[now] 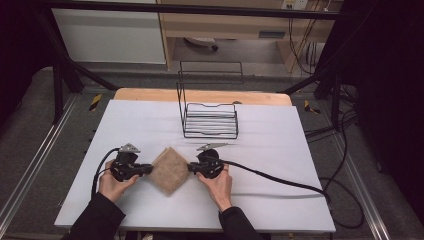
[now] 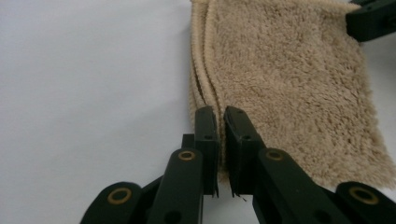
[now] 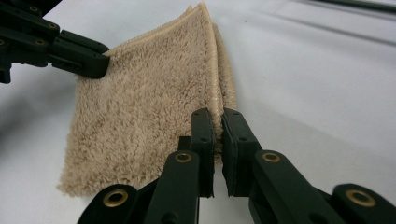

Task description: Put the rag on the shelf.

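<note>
Two forearms in dark sleeves come in over the near edge of the table (image 1: 280,150), which is covered with a smooth white sheet. Each hand holds one hand-held gripper, so there are two in all, both made of black plastic with brass-coloured rivets and each trailing one black cable.

The left hand-held gripper (image 1: 148,169) lies a little left of the middle of the table, near the front edge. Its two flat jaws are pressed together on the left corner of one towel (image 1: 170,170). The right hand-held gripper (image 1: 190,168) faces it from the other side, its jaws clamped on the towel's right corner. In the left gripper view the pinch (image 2: 220,122) closes on the towel (image 2: 285,88) at its stitched hem; in the right gripper view the pinch (image 3: 217,125) does the same on the opposite corner of the towel (image 3: 154,116).

The towel is beige, thick and fluffy, folded into several layers with corded edges. It rests flat on the table between the two hands, turned so it looks like a diamond.

Farther back, just right of centre and toward the far edge, stands one black wire rack (image 1: 210,117) made of thin rods, with a tall upright loop at its back. A strip of bare pale wood shows along the table's far edge.
</note>
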`<state>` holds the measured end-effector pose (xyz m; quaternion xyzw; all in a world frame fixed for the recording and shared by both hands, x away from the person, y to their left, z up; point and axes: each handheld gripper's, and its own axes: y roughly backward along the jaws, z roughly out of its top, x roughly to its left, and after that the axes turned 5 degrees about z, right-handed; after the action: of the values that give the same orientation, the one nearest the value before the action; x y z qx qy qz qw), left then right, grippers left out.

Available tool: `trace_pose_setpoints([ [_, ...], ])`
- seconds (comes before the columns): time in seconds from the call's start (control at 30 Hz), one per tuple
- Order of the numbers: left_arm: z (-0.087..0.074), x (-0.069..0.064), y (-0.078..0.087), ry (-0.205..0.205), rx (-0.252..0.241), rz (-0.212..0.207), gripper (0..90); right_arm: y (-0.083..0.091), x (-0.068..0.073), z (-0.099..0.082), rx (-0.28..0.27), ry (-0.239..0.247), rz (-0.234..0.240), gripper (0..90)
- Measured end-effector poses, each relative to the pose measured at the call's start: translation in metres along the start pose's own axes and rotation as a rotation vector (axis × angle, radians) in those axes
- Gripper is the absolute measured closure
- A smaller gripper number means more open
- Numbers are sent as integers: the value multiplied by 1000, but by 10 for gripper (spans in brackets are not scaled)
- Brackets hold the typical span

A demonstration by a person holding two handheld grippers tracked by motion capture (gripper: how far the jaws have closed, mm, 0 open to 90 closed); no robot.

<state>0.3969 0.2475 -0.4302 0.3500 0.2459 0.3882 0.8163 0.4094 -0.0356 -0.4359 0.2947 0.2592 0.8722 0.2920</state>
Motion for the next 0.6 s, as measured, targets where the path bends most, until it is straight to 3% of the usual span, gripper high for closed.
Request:
trace_pose_setpoints([
  [0.2, -2, -28, -1, -10, -6, -16, 832, 16, -2, 6, 60, 63, -40, 843],
  [0.37, -5, -46, -4, 36, -20, -30, 831, 22, -10, 8, 82, 95, -68, 842],
  [0.6, -10, -66, -9, 44, -51, 28, 826, 18, -18, 11, 75, 196, -103, 840],
])
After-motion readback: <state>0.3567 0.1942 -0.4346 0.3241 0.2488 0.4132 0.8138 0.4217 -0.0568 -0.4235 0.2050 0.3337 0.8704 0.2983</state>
